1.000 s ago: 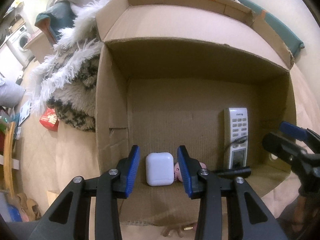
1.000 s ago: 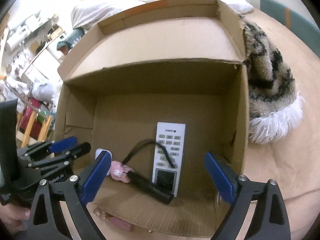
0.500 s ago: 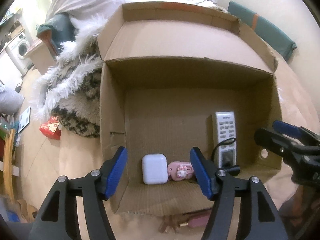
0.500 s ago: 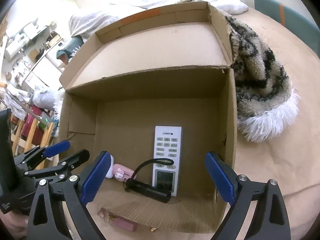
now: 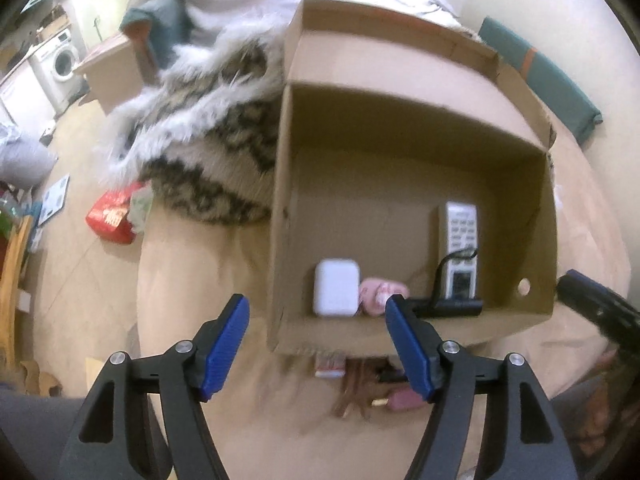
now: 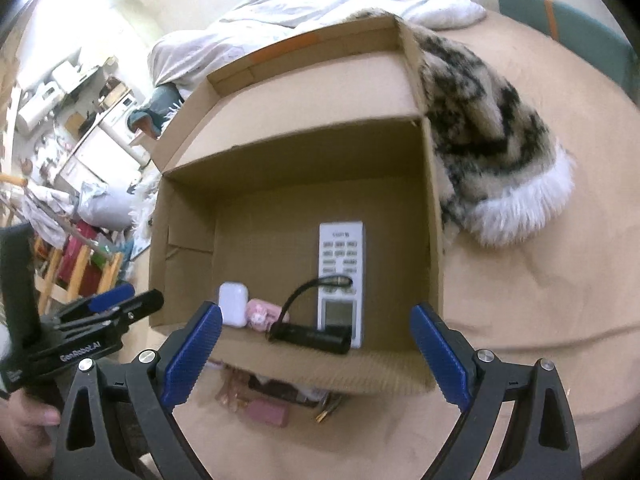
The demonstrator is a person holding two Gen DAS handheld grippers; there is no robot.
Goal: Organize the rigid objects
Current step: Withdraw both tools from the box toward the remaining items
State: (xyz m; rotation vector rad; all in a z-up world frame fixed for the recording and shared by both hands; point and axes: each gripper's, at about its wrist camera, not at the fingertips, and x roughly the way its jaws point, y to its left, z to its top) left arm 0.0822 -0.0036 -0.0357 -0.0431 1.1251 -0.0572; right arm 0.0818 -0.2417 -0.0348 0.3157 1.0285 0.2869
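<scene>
An open cardboard box (image 5: 400,184) (image 6: 192,256) lies on a beige bed. Inside it are a white earbud case (image 5: 335,293) (image 6: 233,305), a small pink item (image 5: 379,295) (image 6: 262,315), a white remote (image 5: 461,248) (image 6: 341,276) and a black stick-shaped device with a cord (image 5: 452,307) (image 6: 310,335). My left gripper (image 5: 318,346) is open and empty, held just in front of the box. My right gripper (image 6: 316,354) is open and empty, also in front of the box. Small pink and brown objects (image 5: 374,388) (image 6: 272,408) lie on the bed beneath the box's front flap.
A furry patterned blanket (image 5: 208,148) (image 6: 492,144) lies behind and beside the box. A red packet (image 5: 112,216) lies on the floor at the left. A white duvet (image 6: 320,4) is at the back. Room furniture stands far left.
My left gripper has let go of the white earbud case, opened wide and pulled back out of the box. The right gripper has also drawn back a little.
</scene>
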